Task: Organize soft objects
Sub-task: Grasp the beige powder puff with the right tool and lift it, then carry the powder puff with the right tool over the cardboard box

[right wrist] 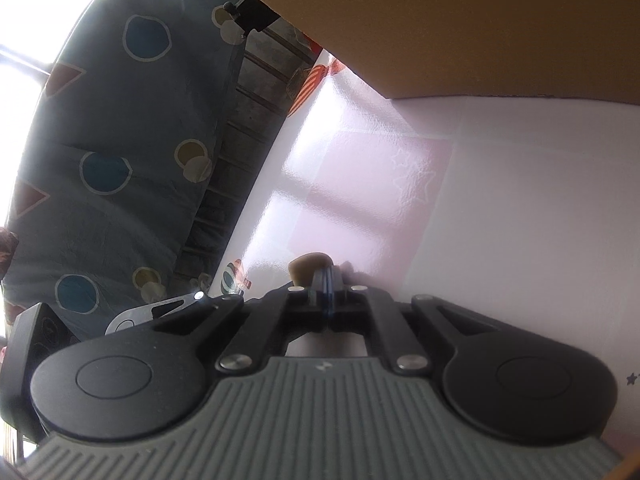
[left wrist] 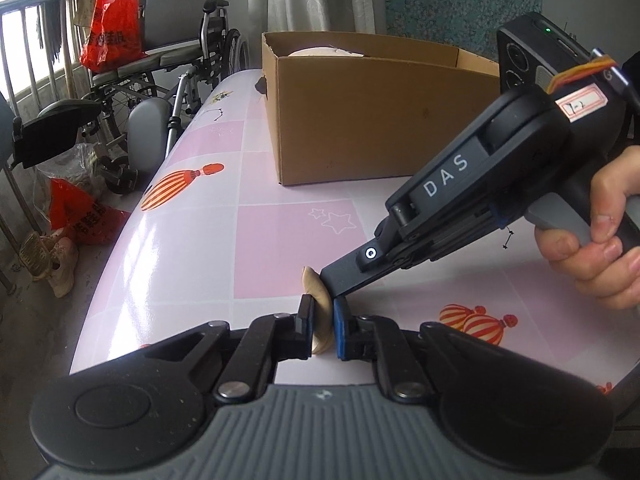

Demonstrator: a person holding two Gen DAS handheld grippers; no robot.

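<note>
One tan soft piece (left wrist: 318, 316), lengthwise between fingers (left wrist: 306, 320).

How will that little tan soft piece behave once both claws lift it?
The tan piece curves between the left claw pads, so it probably flexes rather than stays stiff. It looks small and thin, likely light. The shut right claw pinches its edge, so it may stretch or slip.

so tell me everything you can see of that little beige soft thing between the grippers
The beige soft piece is small, smooth and curved like a crescent, with a matte foam or dough look. It stands on edge above the pink checked tablecloth, pinched between the left gripper fingers, while the shut right gripper touches its upper side.
</note>
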